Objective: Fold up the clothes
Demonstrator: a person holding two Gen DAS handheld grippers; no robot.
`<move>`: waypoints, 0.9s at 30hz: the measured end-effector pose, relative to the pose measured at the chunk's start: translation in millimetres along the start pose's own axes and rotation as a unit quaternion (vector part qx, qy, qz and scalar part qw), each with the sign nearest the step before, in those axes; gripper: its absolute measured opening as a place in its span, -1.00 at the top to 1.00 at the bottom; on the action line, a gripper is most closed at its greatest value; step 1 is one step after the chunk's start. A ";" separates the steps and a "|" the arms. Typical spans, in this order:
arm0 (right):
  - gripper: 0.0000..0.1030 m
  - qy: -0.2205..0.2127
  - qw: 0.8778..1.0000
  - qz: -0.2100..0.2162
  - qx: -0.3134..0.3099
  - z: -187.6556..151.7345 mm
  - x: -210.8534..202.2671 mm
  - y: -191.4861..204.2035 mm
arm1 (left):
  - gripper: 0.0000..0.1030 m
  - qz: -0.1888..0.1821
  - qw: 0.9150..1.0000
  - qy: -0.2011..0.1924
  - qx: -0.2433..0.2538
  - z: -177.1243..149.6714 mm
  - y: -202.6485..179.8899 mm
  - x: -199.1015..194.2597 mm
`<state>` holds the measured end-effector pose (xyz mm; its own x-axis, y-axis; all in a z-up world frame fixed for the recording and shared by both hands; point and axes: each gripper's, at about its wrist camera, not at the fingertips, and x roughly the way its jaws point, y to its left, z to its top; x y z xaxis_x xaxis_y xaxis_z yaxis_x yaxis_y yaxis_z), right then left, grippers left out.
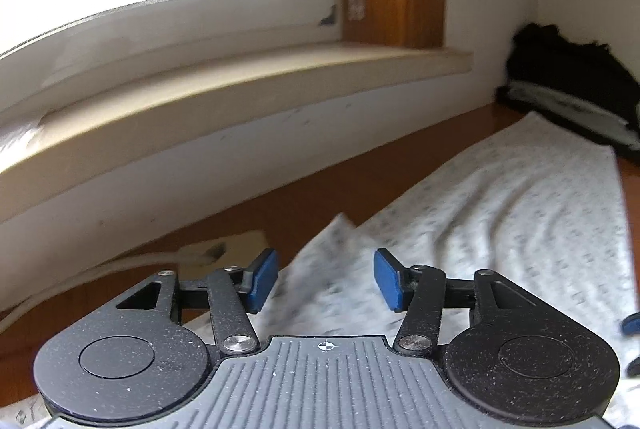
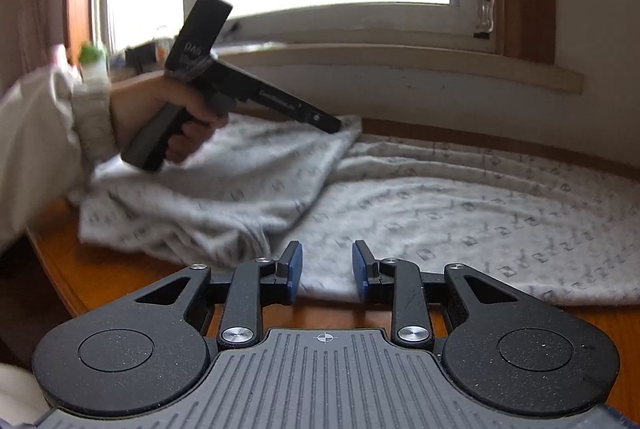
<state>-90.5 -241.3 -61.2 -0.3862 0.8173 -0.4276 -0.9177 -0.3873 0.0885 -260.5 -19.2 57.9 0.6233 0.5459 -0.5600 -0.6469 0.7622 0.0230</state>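
The garment (image 2: 440, 213) lies spread on the table, left part heaped over. My left gripper (image 1: 325, 279) hovers above that heap, fingers wide apart and empty; my right gripper (image 2: 327, 271), agape and holding nothing, faces the near hem, I judge for gripping.

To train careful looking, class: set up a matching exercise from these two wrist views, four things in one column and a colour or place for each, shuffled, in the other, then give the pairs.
Things
1. patterned garment
2. finger pads of the left gripper
3. dark pile
4. sleeve

Descriptions
A. blue
B. in the far corner by the wall
C. spread on the wooden table, one part bunched up
D. cream, at the wrist of the hand holding the left gripper

Pairs: 1-C, 2-A, 3-B, 4-D
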 end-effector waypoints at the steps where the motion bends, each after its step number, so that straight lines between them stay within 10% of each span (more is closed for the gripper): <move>1: 0.43 -0.001 1.000 0.002 0.006 2.2 1.1 -0.9 | -0.11 -0.007 1.000 -0.002 -0.001 4.0 -2.8 -0.2; 10: 0.43 0.021 0.999 -0.014 -0.033 10.5 21.5 24.4 | 0.51 -0.021 0.996 0.049 0.070 25.6 -34.9 36.9; 27: 0.43 -0.004 0.999 -0.011 -0.050 -7.5 1.4 42.7 | 0.56 0.025 0.993 0.064 0.091 22.9 -19.7 69.7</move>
<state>-129.5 -259.9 -64.8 -0.3669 0.8295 -0.4210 -0.9124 -0.4091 -0.0110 -194.3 11.7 37.4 0.5242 0.5448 -0.6545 -0.5781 0.7920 0.1962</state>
